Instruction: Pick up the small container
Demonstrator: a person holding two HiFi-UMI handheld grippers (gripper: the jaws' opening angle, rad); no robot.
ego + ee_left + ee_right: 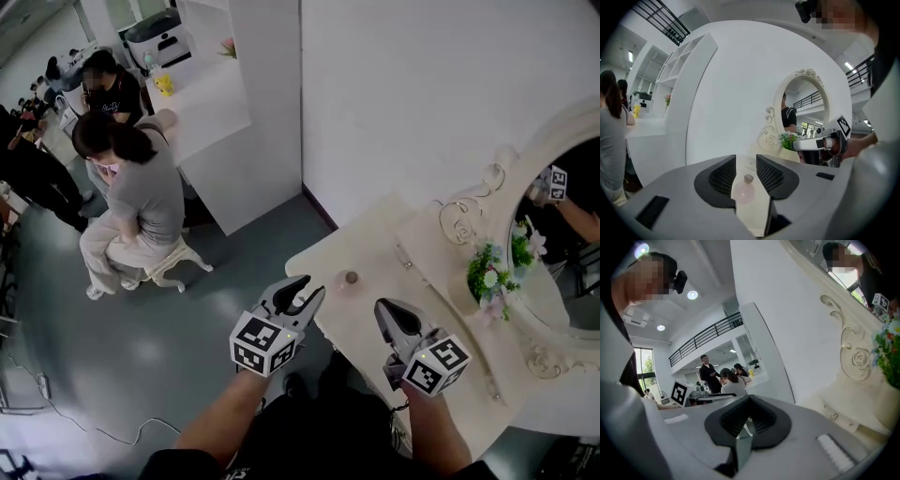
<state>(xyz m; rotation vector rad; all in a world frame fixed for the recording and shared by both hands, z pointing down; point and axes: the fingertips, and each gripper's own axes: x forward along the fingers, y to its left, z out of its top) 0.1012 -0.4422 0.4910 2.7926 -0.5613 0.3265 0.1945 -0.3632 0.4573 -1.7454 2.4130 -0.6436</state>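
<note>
Jaws of the left gripper (746, 160) stand apart and released, with nothing clamped between them. Seen through the gap in the left gripper view, the small container (745, 190) is a pale pink bottle with a dull round cap. It stands upright on the bench (751, 211). The head view places the small container (351, 279) near the front left corner of the cream bench (375, 242). It is just ahead of the left gripper (310, 289) and slightly to its right, and is not touching either jaw.

Jaws of the right gripper (749, 405) are clenched together, pad against pad, and hold nothing. In the head view the right gripper (384, 309) hangs over the front edge of the bench, near the container but apart from it. Both grippers point toward the back of the bench, each held in 1 of the person's hands.

An oval mirror (567, 234) in an ornate cream frame stands at the back right of the bench. A bunch of flowers (490, 274) with green leaves stands just in front of the mirror, well apart from the container.

On the grey floor (141, 347) to the left, a person in a grey top (141, 192) sits on a white stool (173, 262), back turned to the bench. More people stand farther off at the upper left.
</note>
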